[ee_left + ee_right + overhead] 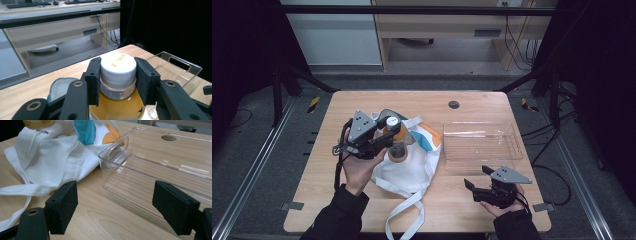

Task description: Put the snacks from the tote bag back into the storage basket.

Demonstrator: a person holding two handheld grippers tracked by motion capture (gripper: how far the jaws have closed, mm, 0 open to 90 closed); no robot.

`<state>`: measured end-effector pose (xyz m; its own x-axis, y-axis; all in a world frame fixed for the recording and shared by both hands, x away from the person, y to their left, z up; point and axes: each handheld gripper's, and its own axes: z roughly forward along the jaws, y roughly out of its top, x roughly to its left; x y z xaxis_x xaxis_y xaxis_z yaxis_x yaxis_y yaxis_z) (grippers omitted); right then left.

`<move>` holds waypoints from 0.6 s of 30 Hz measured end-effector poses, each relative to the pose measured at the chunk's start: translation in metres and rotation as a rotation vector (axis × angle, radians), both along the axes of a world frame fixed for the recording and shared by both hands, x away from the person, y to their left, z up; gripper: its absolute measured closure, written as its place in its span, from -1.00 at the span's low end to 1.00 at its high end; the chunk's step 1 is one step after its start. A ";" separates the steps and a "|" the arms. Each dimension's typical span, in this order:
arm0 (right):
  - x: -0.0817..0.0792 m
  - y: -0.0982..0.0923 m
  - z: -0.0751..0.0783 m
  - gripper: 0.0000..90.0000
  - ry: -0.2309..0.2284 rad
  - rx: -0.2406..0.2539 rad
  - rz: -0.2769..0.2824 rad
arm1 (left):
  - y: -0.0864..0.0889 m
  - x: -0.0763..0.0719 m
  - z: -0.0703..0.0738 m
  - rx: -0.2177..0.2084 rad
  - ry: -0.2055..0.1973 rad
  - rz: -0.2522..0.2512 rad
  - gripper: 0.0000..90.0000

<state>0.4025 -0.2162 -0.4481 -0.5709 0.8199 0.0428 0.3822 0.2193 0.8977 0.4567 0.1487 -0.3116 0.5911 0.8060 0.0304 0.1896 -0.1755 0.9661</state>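
On the table's [472, 102] left-centre, your left claw [388, 136] is clamped on a bottle [398, 145] of amber liquid, w/ both black pads pressed against opposite sides of its white cap [118, 65]. In the left gripper view the cap carries gold lettering on top, too small to read, and the clear neck ring sits just under the pads. The bottle is held upright over a white cloth bag [409, 162], which lies flat on the table w/ a teal and orange print near its top edge and its straps [404, 215] trailing toward your side.

Just beside the bag, to the right, a clear plastic tray [512, 135] sits on the table; its near left corner touches or nearly touches the cloth in the right gripper view, can't tell which. The tray has a cut-out handle in its end wall.

Your right claw [476, 179] rests low near the table's front right, close to the tray's near wall, jaws spread wide apart w/ nothing between them.
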 end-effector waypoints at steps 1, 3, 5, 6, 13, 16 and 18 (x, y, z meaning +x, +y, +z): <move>0.000 0.000 0.000 -0.54 0.000 0.001 -0.001 | -0.002 0.000 0.000 0.000 -0.003 -0.006 0.30; 0.000 0.000 0.000 -0.54 0.000 0.001 -0.001 | -0.006 0.000 0.002 -0.009 0.001 -0.013 0.30; 0.000 0.000 0.000 -0.54 0.000 0.001 -0.001 | -0.009 0.000 0.003 -0.003 -0.002 -0.020 0.30; 0.000 0.000 0.000 -0.54 -0.001 0.001 -0.001 | -0.012 0.001 0.004 -0.007 -0.002 -0.020 0.30; 0.000 0.000 0.000 -0.54 -0.002 0.001 0.000 | -0.023 0.002 0.012 -0.021 -0.011 -0.028 0.30; 0.000 0.000 0.000 -0.54 -0.001 0.000 0.003 | -0.027 0.003 0.014 -0.023 -0.013 -0.030 0.30; 0.000 0.000 0.000 -0.54 -0.001 0.000 0.002 | -0.030 0.004 0.014 -0.023 -0.017 -0.030 0.30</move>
